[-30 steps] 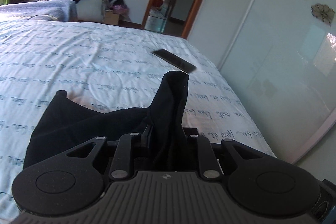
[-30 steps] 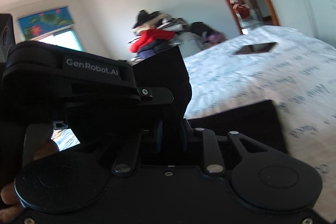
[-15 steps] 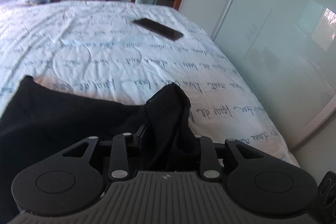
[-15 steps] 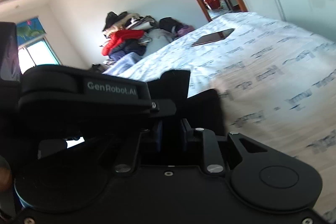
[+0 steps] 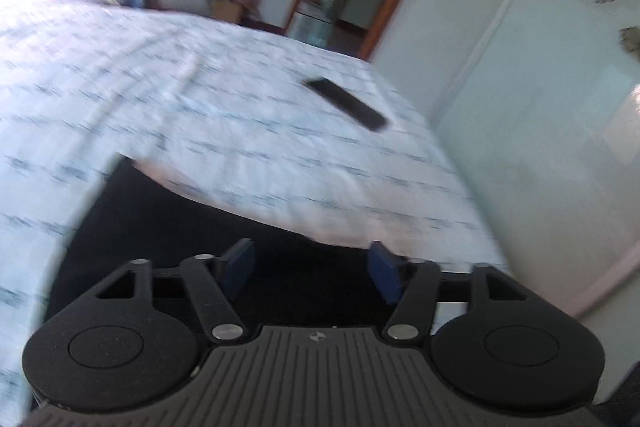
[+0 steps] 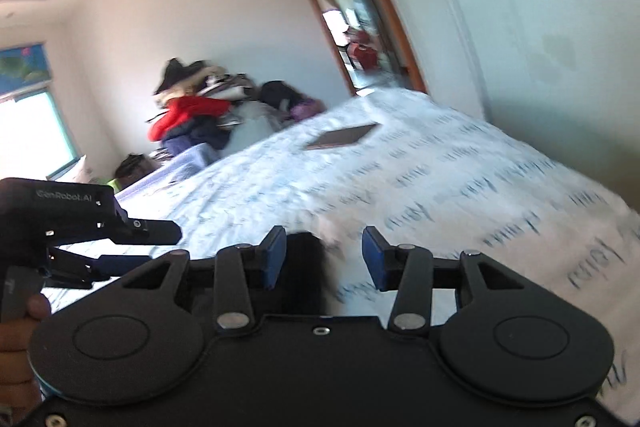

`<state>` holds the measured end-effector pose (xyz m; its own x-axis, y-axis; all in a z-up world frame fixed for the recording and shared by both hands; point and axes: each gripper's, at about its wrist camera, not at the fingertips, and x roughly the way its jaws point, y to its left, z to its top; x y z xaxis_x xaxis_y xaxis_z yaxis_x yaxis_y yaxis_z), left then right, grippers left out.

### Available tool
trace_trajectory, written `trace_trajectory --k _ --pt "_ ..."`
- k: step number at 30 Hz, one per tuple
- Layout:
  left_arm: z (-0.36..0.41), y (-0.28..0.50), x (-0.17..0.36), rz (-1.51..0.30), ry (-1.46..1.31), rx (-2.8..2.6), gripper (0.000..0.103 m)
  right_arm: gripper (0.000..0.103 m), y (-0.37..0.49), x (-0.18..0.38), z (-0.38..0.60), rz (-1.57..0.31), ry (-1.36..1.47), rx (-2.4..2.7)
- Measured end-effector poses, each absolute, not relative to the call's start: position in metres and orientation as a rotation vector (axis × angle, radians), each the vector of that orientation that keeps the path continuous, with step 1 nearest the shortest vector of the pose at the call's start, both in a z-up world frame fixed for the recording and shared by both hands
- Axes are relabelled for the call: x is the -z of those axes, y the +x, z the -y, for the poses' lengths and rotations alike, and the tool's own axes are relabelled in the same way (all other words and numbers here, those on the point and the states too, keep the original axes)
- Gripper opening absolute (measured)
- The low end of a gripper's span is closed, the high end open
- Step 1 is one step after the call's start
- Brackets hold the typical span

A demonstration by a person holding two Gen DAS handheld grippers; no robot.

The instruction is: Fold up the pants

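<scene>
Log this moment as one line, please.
step: fold laid down | left gripper: open, jaws just opened, off black pants | right gripper: open, just released | pants on bed

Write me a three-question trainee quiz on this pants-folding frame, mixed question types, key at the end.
1. True or false: the left gripper is clamped on the black pants.
2. What flat dark object lies on the bed beyond the pants?
3. The right gripper is: A) open, B) shut on fabric, C) out of view.

Key:
1. False; its jaws have just been opening and stand apart.
2. A phone.
3. A.
</scene>
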<state>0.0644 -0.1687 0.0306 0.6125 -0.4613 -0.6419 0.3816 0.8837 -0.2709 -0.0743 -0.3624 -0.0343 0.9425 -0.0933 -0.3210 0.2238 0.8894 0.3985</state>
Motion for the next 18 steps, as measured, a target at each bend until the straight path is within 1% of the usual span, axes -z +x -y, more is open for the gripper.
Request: trace_trajectory --k 1,5,7,10,11,12,14,18 --pt "0.167 0.067 -0.030 -0.759 -0.042 0.434 0.079 0.044 -0.066 0.035 0.361 -0.316 0.438 0.137" --pt "0.165 0.068 -0.017 -0.702 0.202 0.276 0.079 0.044 -0.024 0.045 0.366 -0.409 0.473 0.043" --pt "0.163 0.067 -0.010 -0.708 0.245 0.279 0.080 0.044 -0.010 0.049 0.372 -0.437 0.498 0.020" --pt "0.164 0.068 -0.003 -0.722 0.240 0.303 0.080 0.044 0.004 0.058 0.388 -0.447 0.630 -0.092" --pt "0.166 0.071 -0.002 -0.721 0.238 0.302 0.080 0.038 0.007 0.061 0.390 -0.447 0.665 -0.124" --pt "0.170 0.073 0.000 -0.717 0.237 0.300 0.081 0.026 0.010 0.064 0.393 -0.452 0.688 -0.130" --pt "0.178 0.081 0.005 -0.723 0.248 0.291 0.081 0.011 0.014 0.068 0.397 -0.464 0.683 -0.105" --pt "0.190 0.102 0.018 -0.781 0.243 0.271 0.081 0.009 0.008 0.062 0.402 -0.416 0.680 -0.086"
